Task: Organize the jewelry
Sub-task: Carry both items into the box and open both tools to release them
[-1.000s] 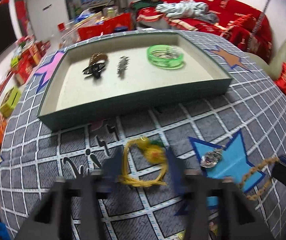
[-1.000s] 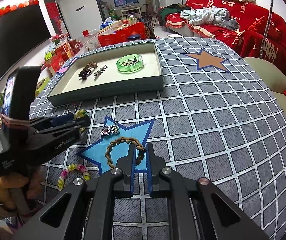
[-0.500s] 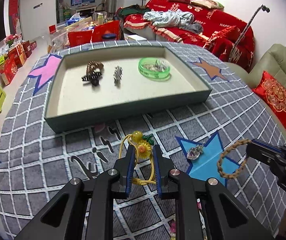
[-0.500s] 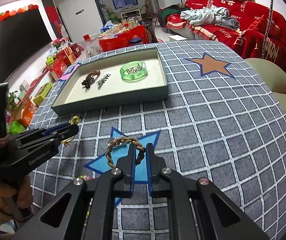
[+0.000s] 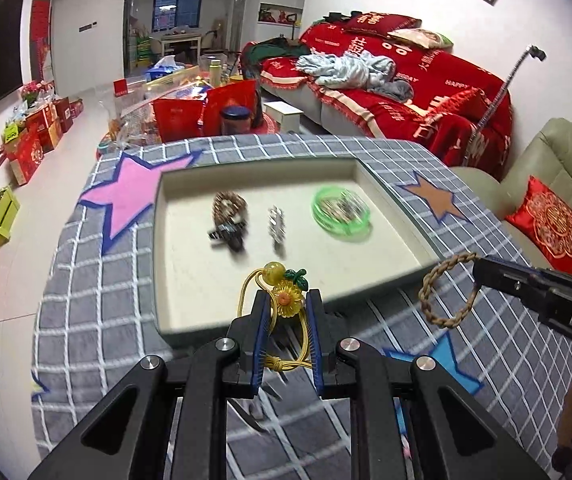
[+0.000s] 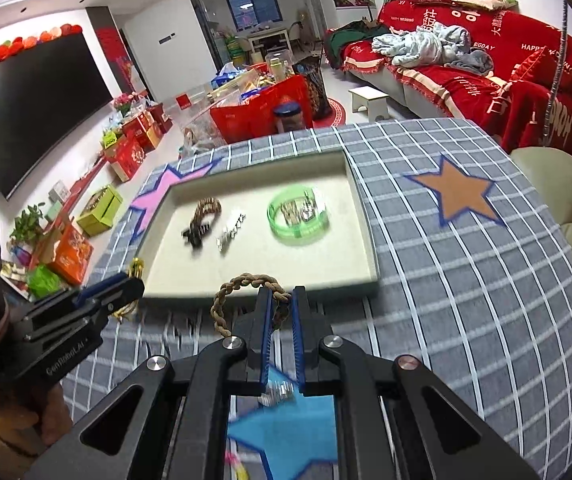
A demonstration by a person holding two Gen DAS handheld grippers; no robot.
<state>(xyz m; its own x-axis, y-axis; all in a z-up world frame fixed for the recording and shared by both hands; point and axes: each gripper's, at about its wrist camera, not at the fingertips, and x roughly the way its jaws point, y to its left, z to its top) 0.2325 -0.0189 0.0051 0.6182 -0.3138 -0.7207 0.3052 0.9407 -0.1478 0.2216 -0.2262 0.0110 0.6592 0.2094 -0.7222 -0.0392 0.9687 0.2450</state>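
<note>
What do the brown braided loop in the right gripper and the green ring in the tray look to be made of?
The brown braided loop, pinched in the right gripper, looks like twisted cord or leather: matte, rope-like strands; which one is unclear. The green ring in the tray looks like translucent plastic or resin: glossy, with light passing through its wall.

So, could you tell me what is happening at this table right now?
A person is sorting jewelry with two handheld grippers. The left gripper holds a yellow sunflower hair tie, the right gripper a braided brown bracelet, both lifted near the tray, which already holds a green bangle and two hair clips.
</note>
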